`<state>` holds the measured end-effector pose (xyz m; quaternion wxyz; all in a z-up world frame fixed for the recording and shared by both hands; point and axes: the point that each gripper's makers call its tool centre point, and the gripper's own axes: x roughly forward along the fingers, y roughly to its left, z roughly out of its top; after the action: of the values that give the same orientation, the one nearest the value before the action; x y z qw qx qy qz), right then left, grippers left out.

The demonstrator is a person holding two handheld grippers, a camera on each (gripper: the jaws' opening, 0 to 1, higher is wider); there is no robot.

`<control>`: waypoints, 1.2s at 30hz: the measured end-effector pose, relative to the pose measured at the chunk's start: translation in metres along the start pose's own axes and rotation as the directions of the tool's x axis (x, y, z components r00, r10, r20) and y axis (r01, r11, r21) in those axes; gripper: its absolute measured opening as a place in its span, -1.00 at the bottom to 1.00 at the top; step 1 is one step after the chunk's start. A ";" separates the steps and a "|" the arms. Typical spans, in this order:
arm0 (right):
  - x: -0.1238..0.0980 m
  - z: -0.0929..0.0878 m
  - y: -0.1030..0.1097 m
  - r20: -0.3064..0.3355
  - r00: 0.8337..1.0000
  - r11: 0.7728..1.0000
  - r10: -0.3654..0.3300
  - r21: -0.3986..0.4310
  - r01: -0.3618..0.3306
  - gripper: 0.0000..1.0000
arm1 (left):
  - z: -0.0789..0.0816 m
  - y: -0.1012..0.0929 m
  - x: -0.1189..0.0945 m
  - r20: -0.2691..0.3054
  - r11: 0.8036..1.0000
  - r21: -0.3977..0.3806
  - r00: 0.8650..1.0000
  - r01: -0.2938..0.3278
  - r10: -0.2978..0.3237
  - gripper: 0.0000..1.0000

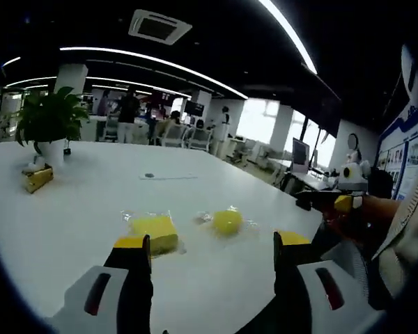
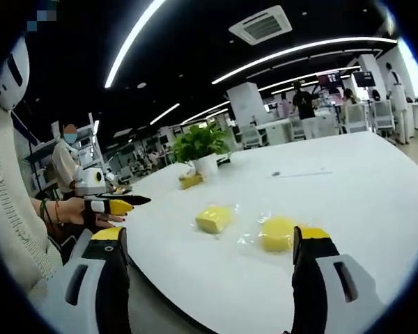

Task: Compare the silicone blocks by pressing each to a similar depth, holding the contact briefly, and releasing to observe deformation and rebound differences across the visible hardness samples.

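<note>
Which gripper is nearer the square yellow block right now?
Left. The left gripper, jaws open, has one jaw tip right beside the square yellow block. The right gripper, also open, sits back at the table edge, off the block.

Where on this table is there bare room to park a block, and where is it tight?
Bare white table lies beyond the square yellow block and the round yellow block, up to the small dark item, and left toward the potted plant. It is tight at the near edge, around both blocks in their clear wrappers.
</note>
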<state>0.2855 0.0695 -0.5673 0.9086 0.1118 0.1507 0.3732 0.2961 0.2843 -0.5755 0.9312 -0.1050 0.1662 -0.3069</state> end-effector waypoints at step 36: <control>-0.018 0.026 -0.013 -0.128 0.988 0.996 0.088 -0.008 -0.090 0.87 | 0.022 -0.053 0.018 -0.039 0.992 -0.124 0.999 -0.012 0.008 0.37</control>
<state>0.2909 0.0457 -0.5441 0.8803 0.0881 0.2006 0.4208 0.2897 0.2333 -0.5442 0.9210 -0.1560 0.2036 -0.2932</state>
